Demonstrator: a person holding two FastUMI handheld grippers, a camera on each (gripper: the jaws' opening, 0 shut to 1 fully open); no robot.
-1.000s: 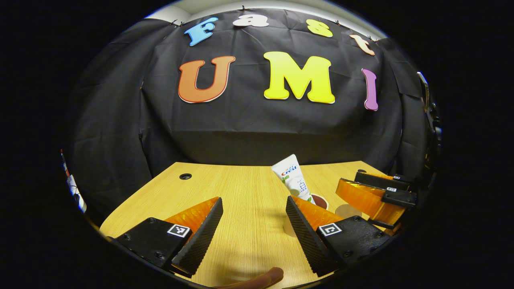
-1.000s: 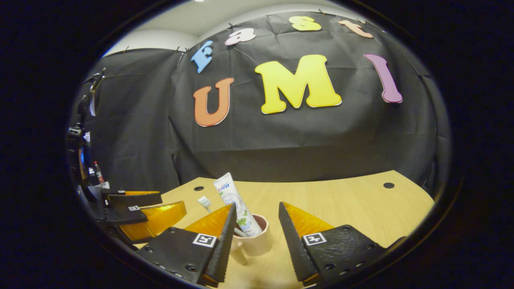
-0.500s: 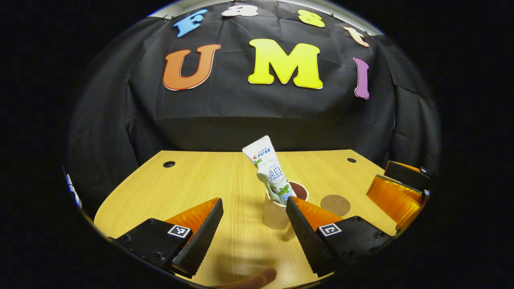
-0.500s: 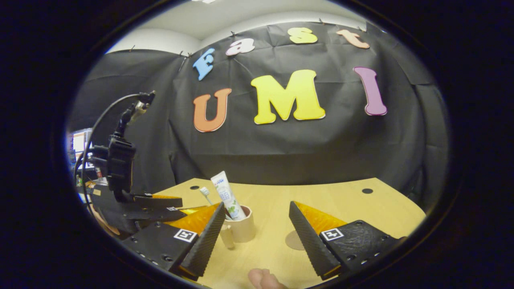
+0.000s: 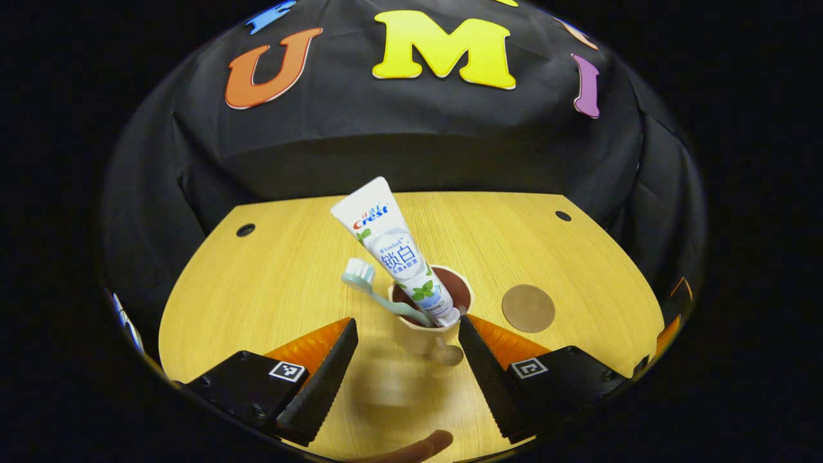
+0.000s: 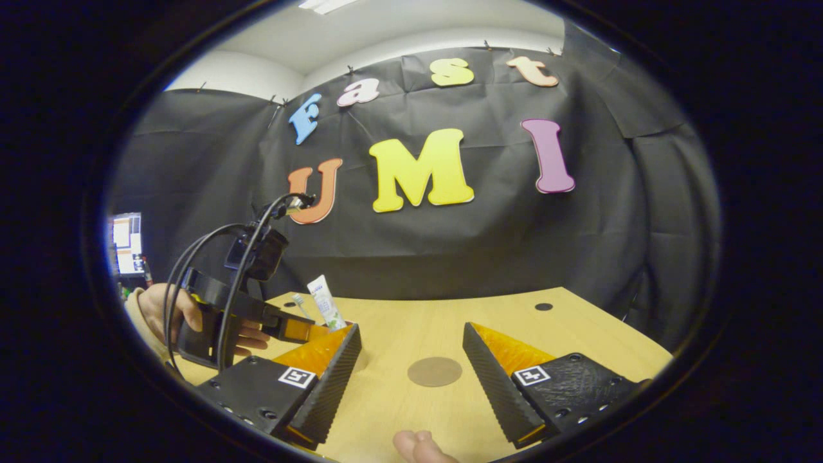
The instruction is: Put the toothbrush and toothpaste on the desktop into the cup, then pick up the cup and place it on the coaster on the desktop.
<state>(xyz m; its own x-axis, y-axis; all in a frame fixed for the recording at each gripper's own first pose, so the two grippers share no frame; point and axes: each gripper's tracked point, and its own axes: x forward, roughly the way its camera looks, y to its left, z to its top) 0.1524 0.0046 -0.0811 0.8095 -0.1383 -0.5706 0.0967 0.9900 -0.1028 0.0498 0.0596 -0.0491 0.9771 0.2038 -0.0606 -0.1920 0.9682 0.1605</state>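
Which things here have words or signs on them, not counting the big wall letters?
toothpaste tube: a printed brand logo, some characters and little leaf pictures down its front.
left claw: a black-and-white marker square on each finger, a pattern with no words.
right claw: the same kind of square on each finger.
screen, far off in the right gripper view: too small to read.

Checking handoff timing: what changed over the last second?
The right gripper backed away from the cup, open, and now looks at the coaster. The left gripper moved in, open fingers either side of the cup. Toothpaste and toothbrush stayed in the cup, still off the coaster.
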